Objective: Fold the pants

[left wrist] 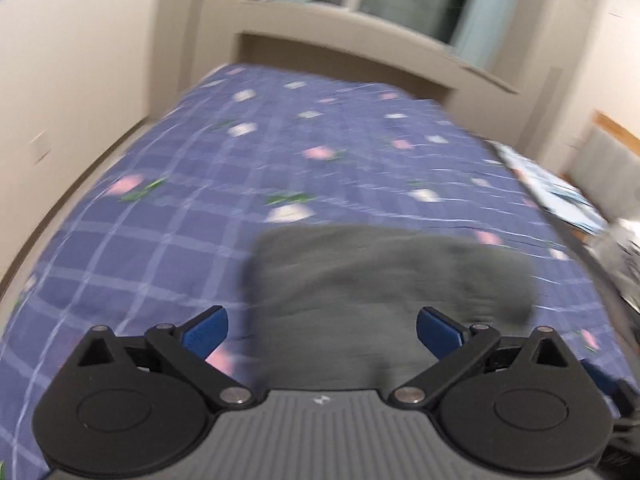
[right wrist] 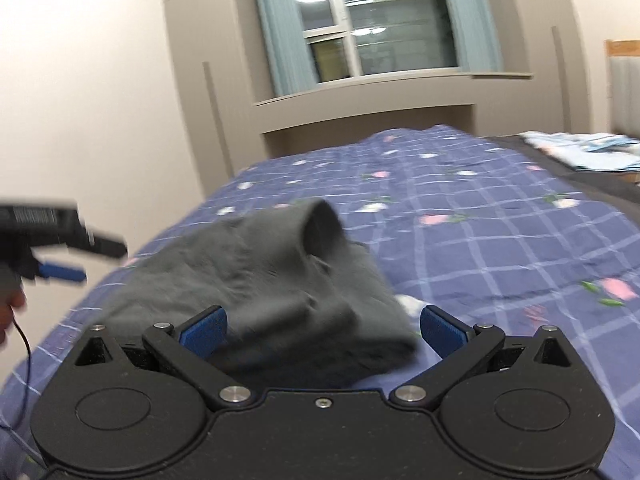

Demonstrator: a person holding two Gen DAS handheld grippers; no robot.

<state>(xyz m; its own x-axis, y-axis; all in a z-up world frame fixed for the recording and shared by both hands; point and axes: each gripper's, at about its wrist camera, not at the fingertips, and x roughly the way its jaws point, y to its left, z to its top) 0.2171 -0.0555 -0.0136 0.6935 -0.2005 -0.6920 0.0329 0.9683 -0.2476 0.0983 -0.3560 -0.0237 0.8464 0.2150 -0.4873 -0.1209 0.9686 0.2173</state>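
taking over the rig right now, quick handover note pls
Left tongs: open, nothing held, above the pants' near edge.
Right tongs: open, pads not pressing the cloth between them.
Pants: grey, bunched in a compact pile on the bed, one end sticking up.
Done: some folding, it seems, since the pile is compact.
Left: flatten that raised end, square up the pile.

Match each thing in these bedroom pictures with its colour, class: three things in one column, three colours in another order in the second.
Things:
1. pants
2. bedsheet
3. curtains

Colours:
a. pale blue-green
b. dark grey
c. purple-blue check with pink flowers

Pairs: 1-b, 2-c, 3-a
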